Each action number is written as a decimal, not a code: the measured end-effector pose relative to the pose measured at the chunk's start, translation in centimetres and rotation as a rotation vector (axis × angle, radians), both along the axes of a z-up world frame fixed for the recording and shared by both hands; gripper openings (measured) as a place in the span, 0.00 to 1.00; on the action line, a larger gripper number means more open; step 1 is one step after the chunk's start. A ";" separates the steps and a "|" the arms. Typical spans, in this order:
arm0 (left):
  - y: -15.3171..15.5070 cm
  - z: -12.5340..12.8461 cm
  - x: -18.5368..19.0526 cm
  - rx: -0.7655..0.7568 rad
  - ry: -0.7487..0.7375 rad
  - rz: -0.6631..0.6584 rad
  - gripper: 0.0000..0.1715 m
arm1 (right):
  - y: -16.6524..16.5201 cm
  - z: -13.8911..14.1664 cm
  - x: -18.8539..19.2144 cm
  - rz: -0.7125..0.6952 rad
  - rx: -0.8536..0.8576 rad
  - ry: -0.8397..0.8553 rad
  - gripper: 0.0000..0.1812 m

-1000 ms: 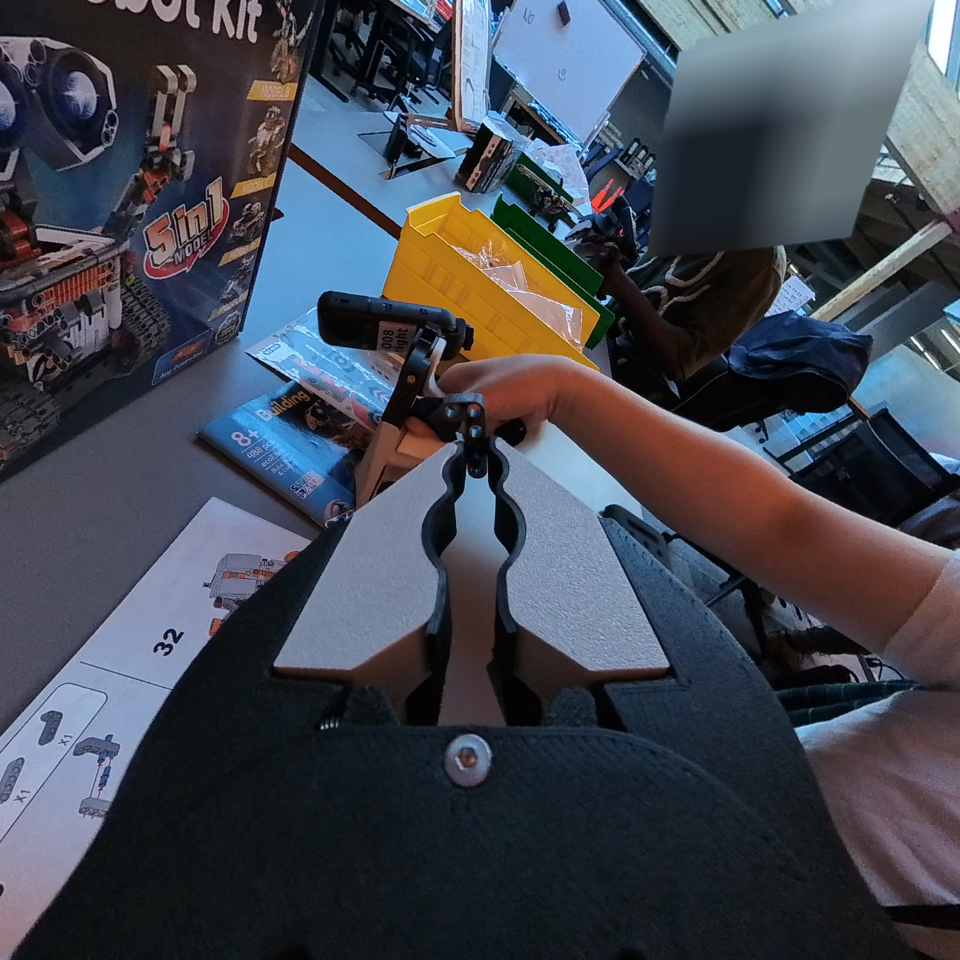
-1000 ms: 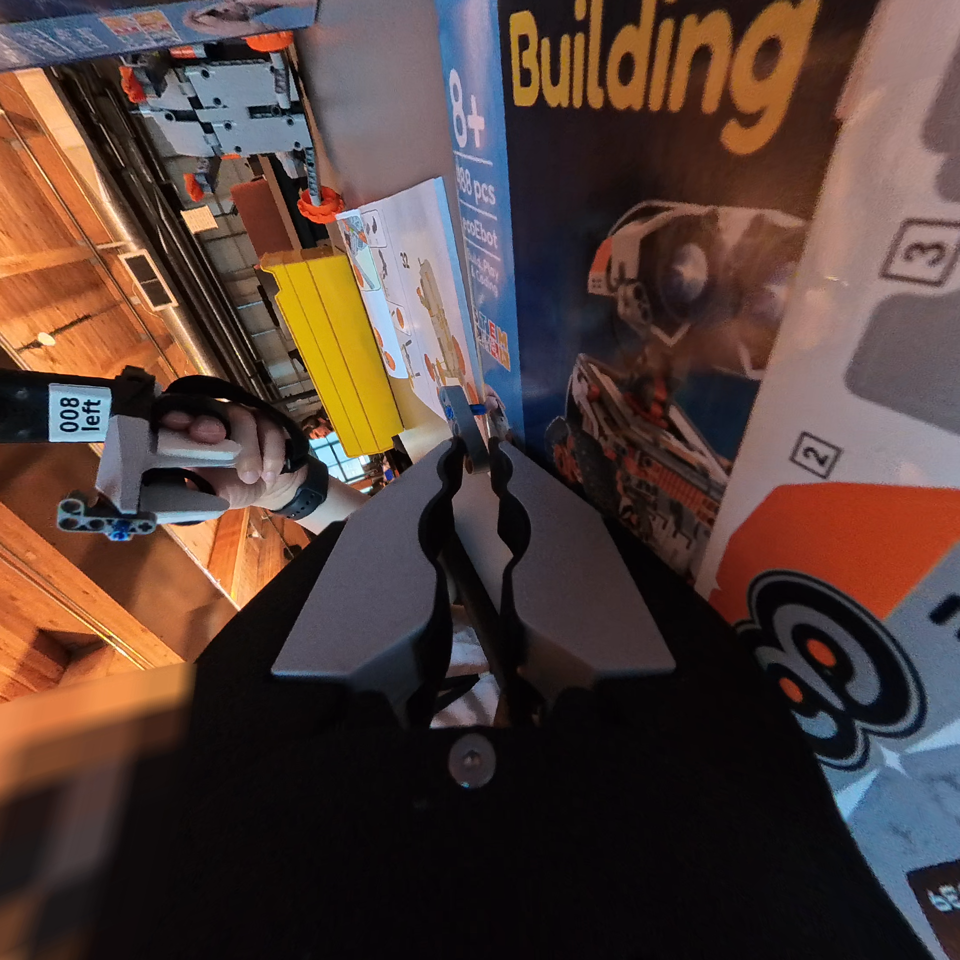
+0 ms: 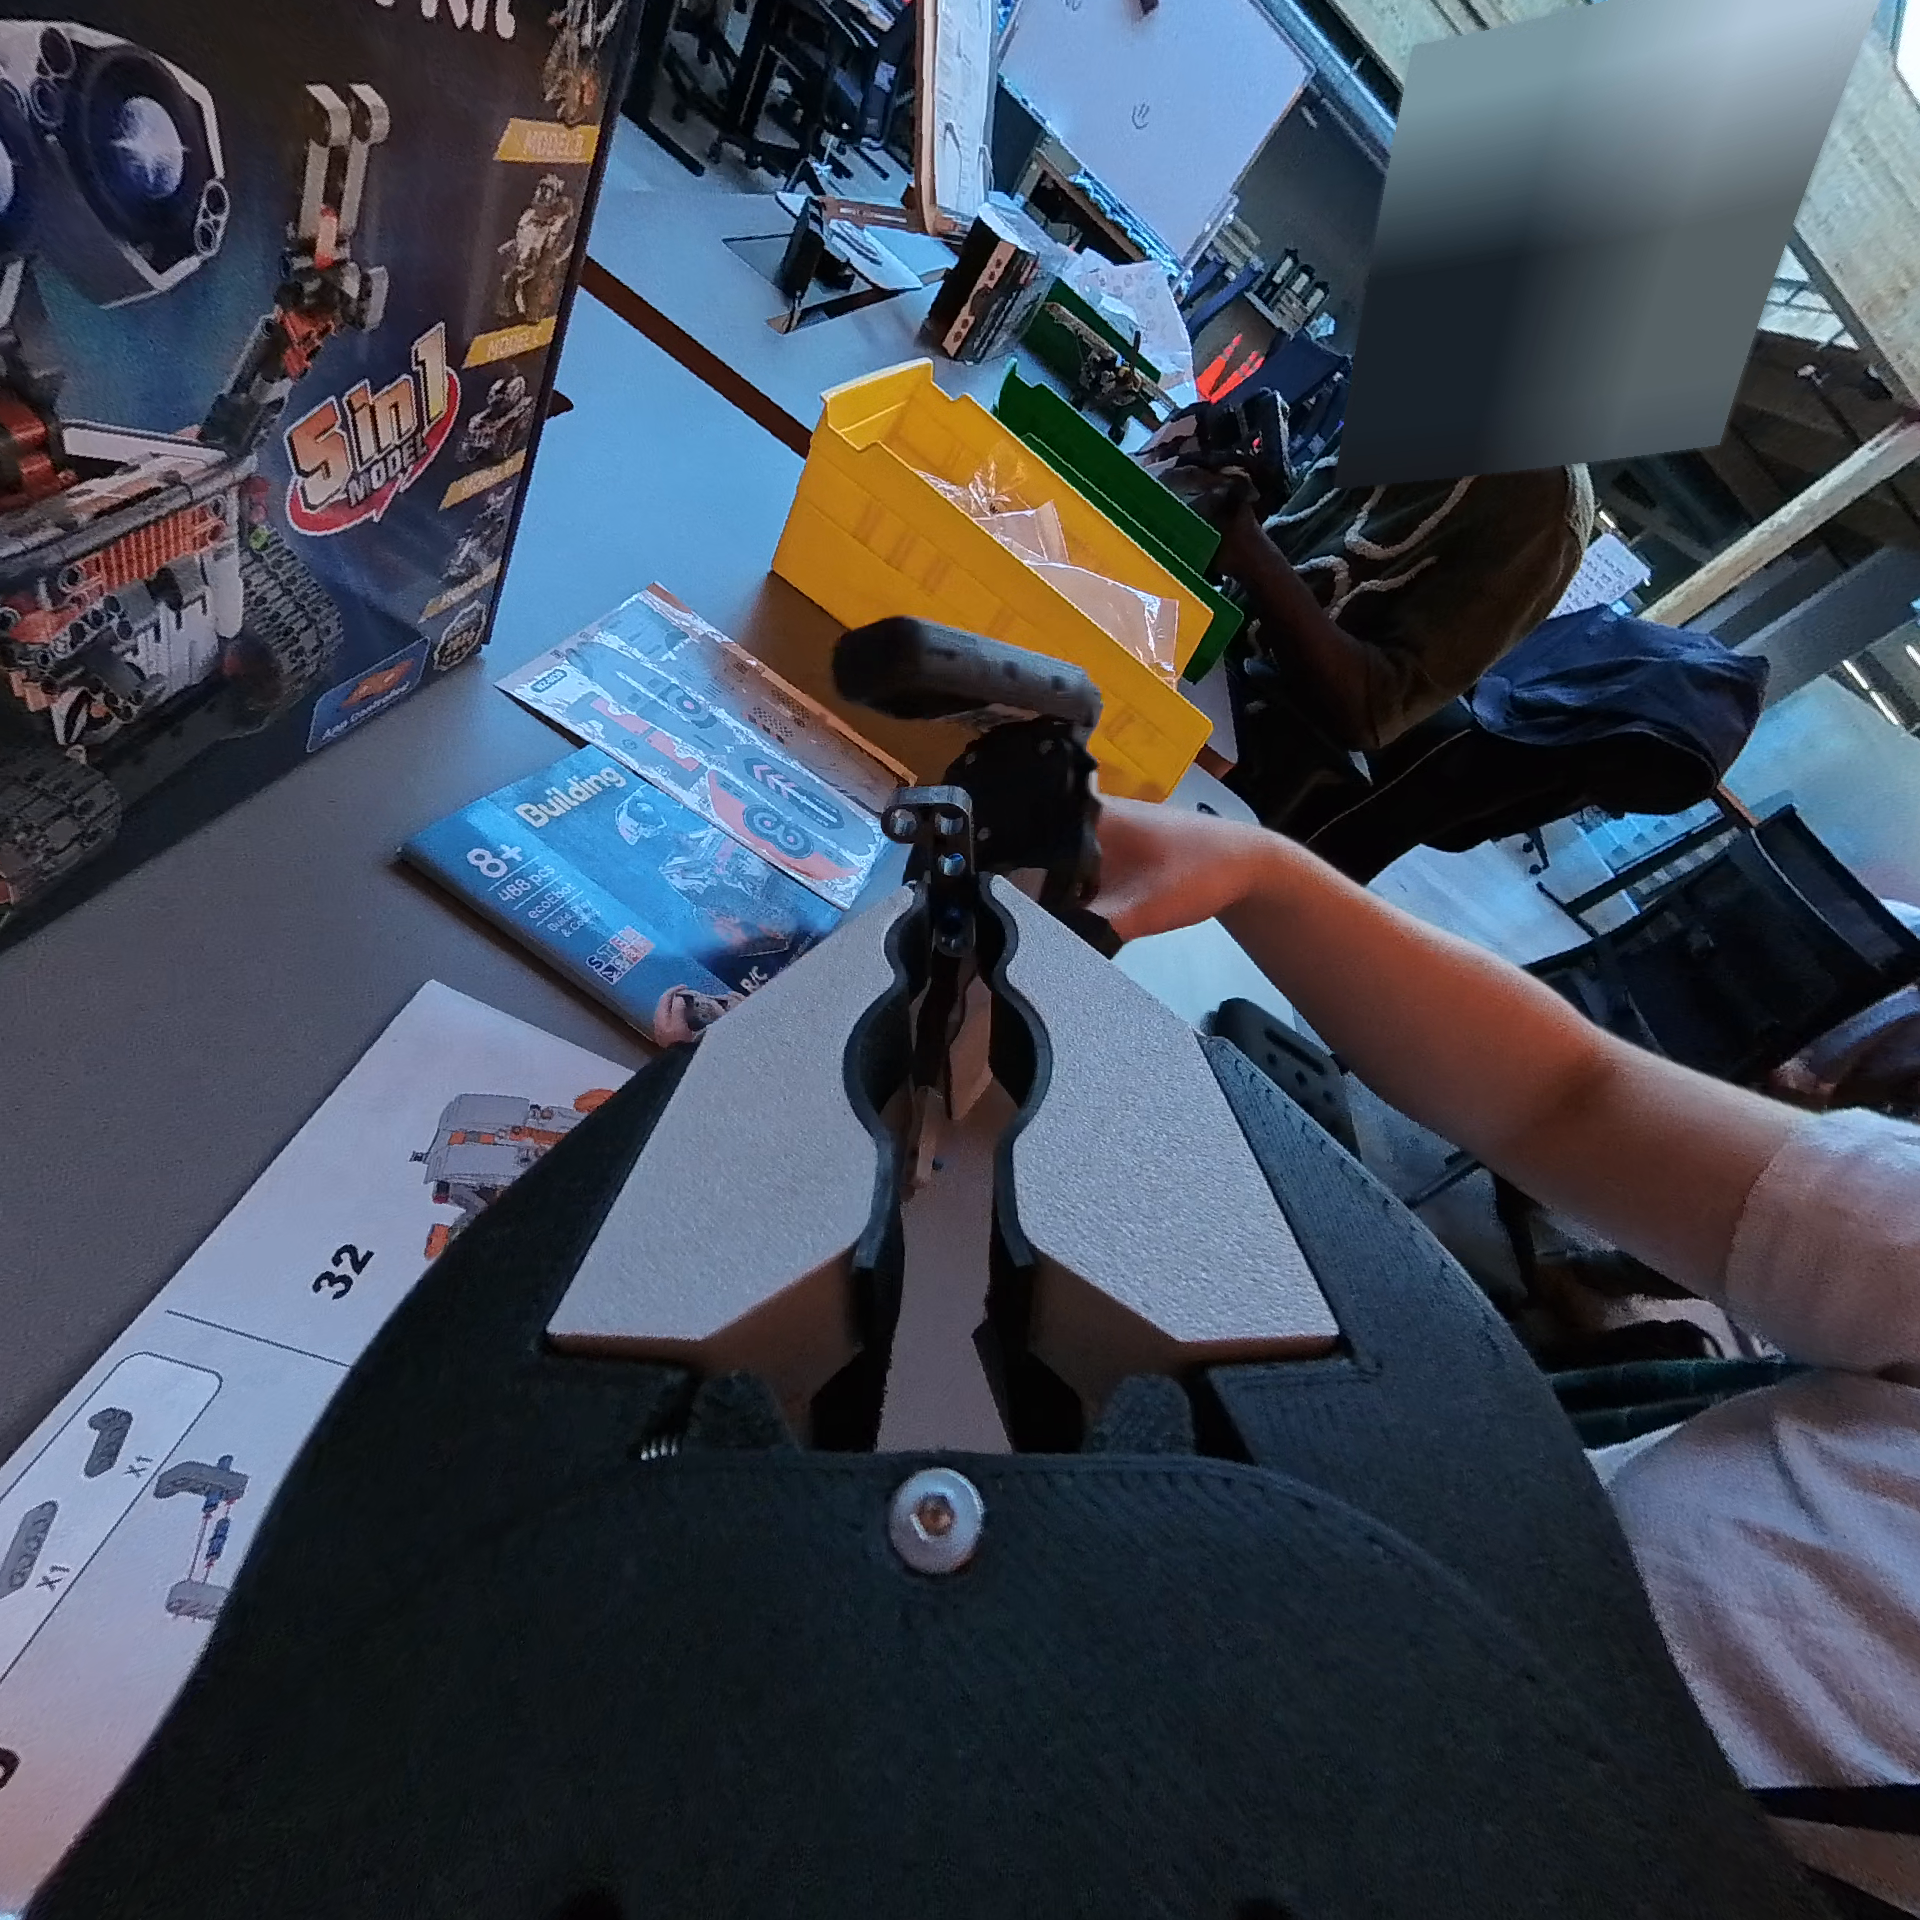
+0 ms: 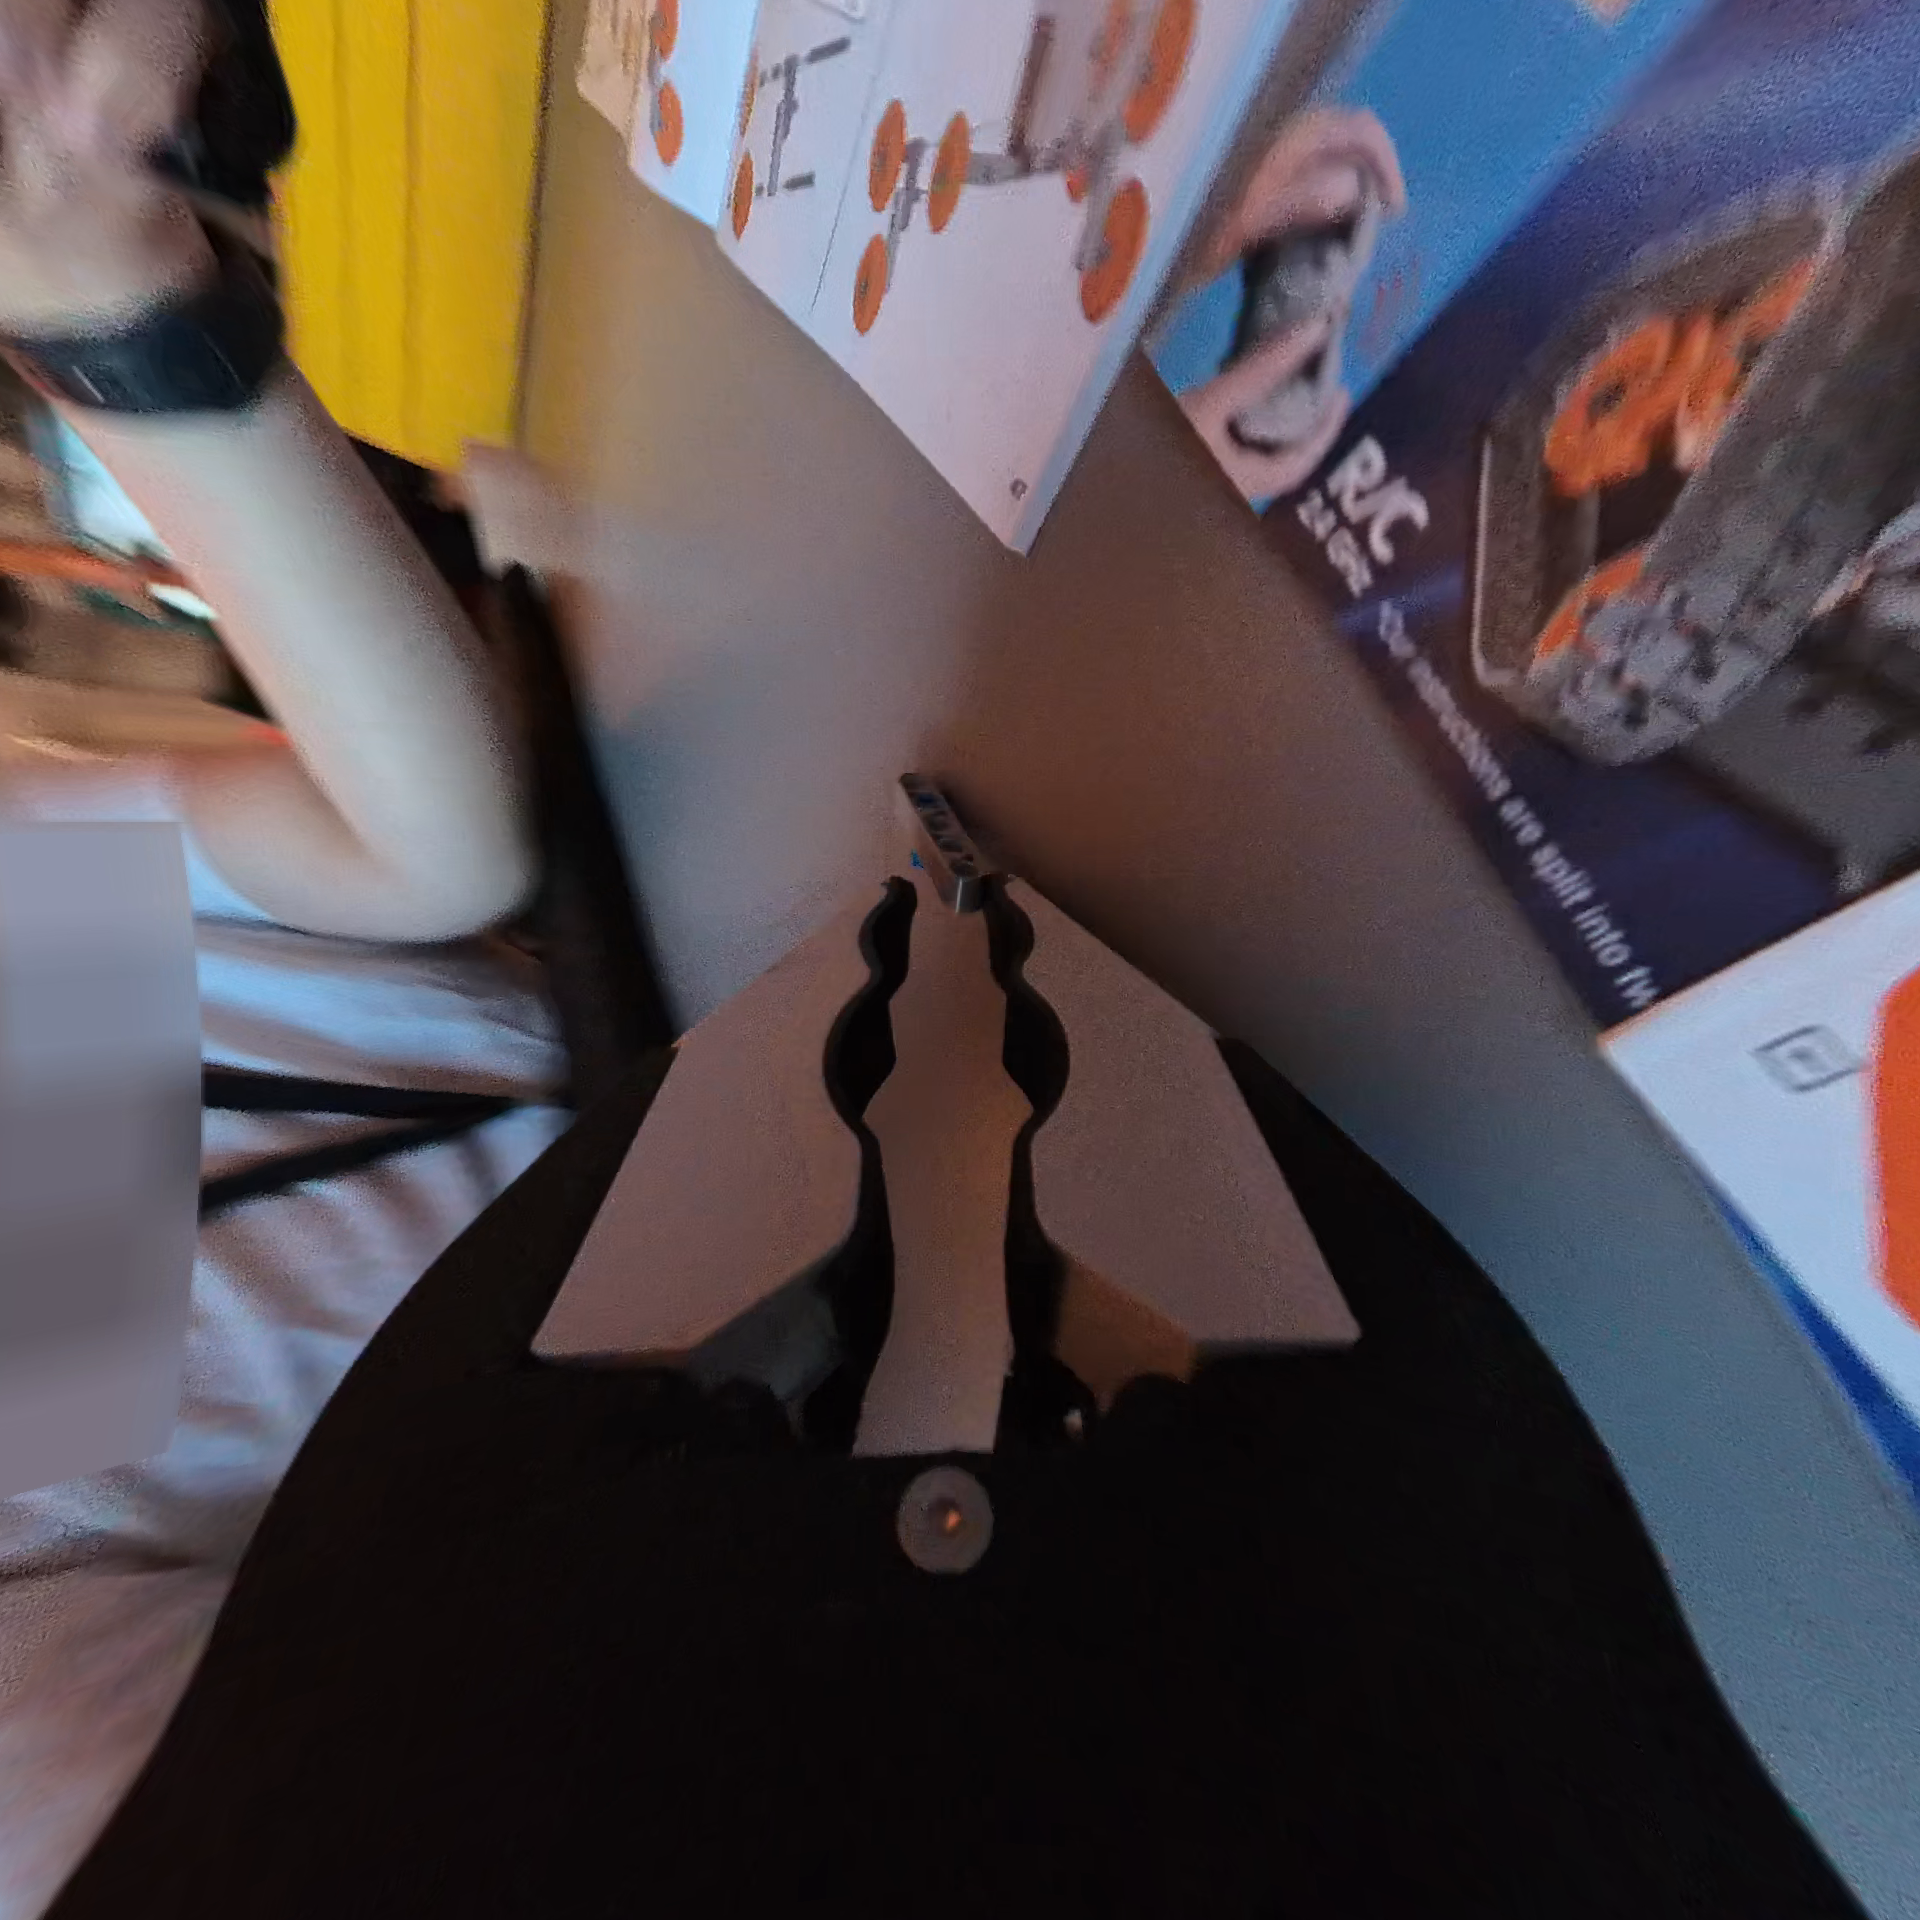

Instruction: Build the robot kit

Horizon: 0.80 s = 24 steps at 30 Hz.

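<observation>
Dark grey holed beam (image 3: 940, 852), T-headed, centre of the left wrist view: pinched at its lower stem by the left gripper (image 3: 951, 920), fingers pressed onto it from both sides, head w/ round holes standing clear above the tips. Judgement: the hold looks best kept on the stem's flat faces, square to the pads, so the piece cannot pivot.

Right gripper (image 4: 940, 902), right wrist view (blurred): fingers parted w/ a narrow gap. A small pale grey beam (image 4: 943, 836) sits at the tips, nearer the picture-right finger; contact cannot be told.

Materials: beams are hard moulded plastic, smooth. The finger faces are matt and fine-grained, w/ wavy black inner edges.

Surroundings, left wrist view:
- Matt grey table (image 3: 644, 499).
- Glossy card kit box (image 3: 260, 364), upper left.
- Blue booklet (image 3: 582, 883), w/ a clear-wrapped sticker sheet (image 3: 707, 727) lying over it.
- White instruction page (image 3: 312, 1247), lower left.
- Yellow bin (image 3: 935, 582), rigid plastic, beside a green bin (image 3: 1101, 468).
</observation>
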<state>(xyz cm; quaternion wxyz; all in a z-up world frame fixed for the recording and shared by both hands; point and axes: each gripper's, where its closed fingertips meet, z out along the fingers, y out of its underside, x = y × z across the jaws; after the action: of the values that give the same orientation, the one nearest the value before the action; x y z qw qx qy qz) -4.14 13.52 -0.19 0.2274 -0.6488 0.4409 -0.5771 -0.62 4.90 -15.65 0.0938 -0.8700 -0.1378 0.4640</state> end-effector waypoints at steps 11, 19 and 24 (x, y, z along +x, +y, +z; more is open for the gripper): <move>0.0 -0.5 0.1 0.026 0.037 0.012 0.02 | 0.9 1.0 0.9 0.441 0.572 -0.488 0.14; 0.4 -0.9 -0.2 0.032 0.053 0.023 0.02 | 0.8 -0.6 0.6 0.710 0.461 -0.480 0.05; 0.7 -1.0 -0.3 0.020 0.053 0.031 0.03 | -0.2 -0.4 0.1 0.701 0.364 -0.400 0.12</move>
<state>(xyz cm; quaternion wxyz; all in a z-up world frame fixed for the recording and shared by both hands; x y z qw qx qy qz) -4.45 14.19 -1.20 0.2312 -0.6681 0.4425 -0.5517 -0.47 4.71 -16.04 0.0539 -0.8129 -0.5192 0.2584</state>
